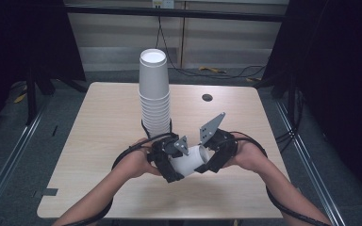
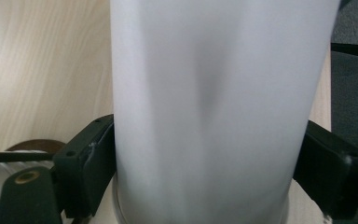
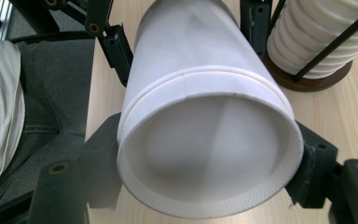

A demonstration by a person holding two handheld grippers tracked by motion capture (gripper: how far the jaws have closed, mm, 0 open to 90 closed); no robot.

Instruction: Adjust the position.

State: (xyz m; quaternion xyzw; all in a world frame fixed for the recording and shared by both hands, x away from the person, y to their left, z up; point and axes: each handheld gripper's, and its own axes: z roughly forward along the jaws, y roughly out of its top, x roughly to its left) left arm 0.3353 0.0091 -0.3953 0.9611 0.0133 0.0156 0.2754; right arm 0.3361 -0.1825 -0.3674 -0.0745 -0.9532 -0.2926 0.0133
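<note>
Right tool (image 1: 210,163) clamped on the base end of a white cup (image 1: 188,162), left tool (image 1: 168,165) with jaws at the mouth end of the same cup, pads seeming to touch its wall, grip looking light; cup held on its side, low over the near middle of the surface (image 1: 99,141). Cup apparently pulled free of the stack (image 1: 154,94) in its holder just behind. Probably left to do: letting one tool go and setting the cup down.
</note>
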